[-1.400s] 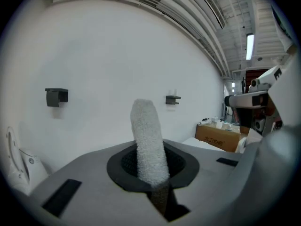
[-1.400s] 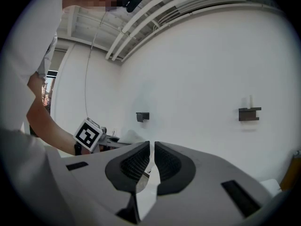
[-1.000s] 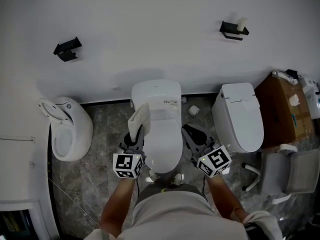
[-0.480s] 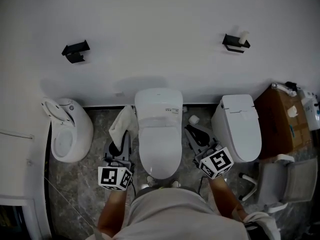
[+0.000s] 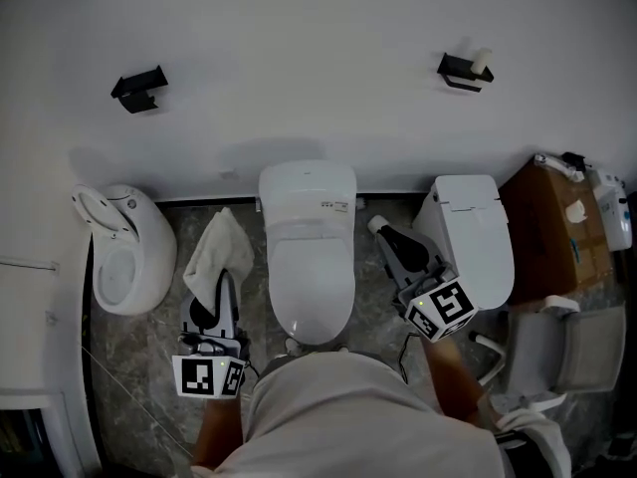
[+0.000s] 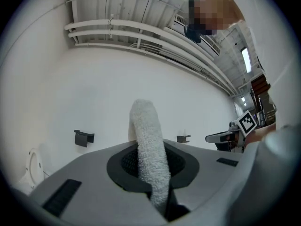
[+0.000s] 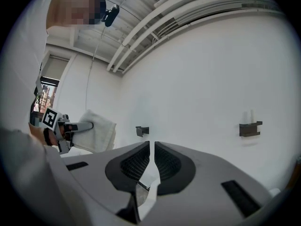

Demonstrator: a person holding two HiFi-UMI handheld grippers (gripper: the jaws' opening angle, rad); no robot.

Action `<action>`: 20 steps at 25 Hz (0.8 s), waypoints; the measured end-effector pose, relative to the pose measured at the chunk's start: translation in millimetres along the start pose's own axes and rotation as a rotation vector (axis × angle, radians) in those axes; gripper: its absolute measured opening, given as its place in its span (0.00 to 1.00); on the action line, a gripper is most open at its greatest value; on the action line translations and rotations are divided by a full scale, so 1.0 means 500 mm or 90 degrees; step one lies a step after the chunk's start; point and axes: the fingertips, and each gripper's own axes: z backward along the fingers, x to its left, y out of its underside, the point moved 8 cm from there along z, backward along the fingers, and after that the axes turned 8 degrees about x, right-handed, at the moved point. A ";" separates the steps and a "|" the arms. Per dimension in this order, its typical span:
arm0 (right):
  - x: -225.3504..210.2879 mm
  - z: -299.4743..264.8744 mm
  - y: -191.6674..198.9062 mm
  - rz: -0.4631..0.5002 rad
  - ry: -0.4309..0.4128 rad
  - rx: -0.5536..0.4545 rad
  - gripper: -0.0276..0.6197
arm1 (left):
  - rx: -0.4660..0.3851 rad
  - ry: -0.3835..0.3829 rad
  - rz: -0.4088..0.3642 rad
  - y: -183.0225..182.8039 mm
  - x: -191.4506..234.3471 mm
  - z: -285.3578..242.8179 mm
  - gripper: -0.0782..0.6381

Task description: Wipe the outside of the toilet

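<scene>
**Cloth held beside the bowl, ready to wipe**

The left claw (image 5: 221, 285) pinches a white cloth (image 5: 219, 252), left of the toilet (image 5: 309, 267) at frame centre and not touching it. Wiping well probably means pressing the cloth flat against the bowl's side and sweeping evenly. The right claw (image 5: 391, 244) is empty, jaws nearly together.

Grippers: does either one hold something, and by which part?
The left gripper clamps a white cloth by one end; the rest sticks out past it. The right gripper holds nothing.
</scene>
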 end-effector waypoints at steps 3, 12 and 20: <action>-0.006 -0.009 -0.009 0.001 0.003 -0.003 0.13 | -0.001 -0.009 0.017 0.002 0.008 -0.001 0.19; -0.010 -0.031 -0.046 0.015 0.004 -0.010 0.13 | -0.010 -0.004 0.022 -0.012 0.020 -0.039 0.19; 0.001 -0.044 -0.044 0.048 0.016 -0.005 0.13 | -0.017 0.014 0.018 -0.003 0.033 -0.066 0.19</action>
